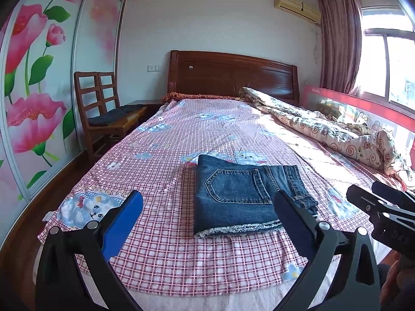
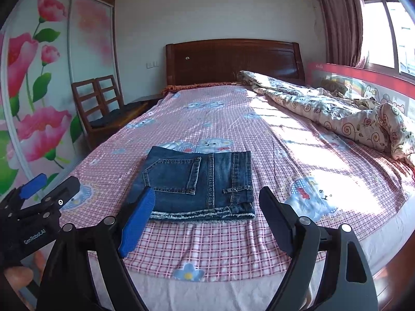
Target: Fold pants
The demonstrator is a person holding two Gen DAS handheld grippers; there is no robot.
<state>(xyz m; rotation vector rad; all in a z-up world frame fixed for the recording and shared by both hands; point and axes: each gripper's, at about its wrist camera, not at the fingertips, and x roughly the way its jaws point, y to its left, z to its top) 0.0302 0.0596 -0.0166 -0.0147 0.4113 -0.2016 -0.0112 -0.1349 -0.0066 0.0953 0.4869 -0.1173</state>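
Both my left gripper [image 1: 207, 212] and right gripper [image 2: 207, 212] hold fingers apart, empty — jeans [image 2: 199, 181] folded at twelve o'clock; I'd just press edges square.

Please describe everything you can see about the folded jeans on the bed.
The jeans are dark blue denim, folded into a compact, roughly rectangular stack. A back pocket with pale stitching faces up, and a belt loop shows near the right side. A frayed, whitish hem runs along the near edge. They lie flat on the pink checked bedsheet, near the foot of the bed. Neither tool touches them; both are open and hold nothing.
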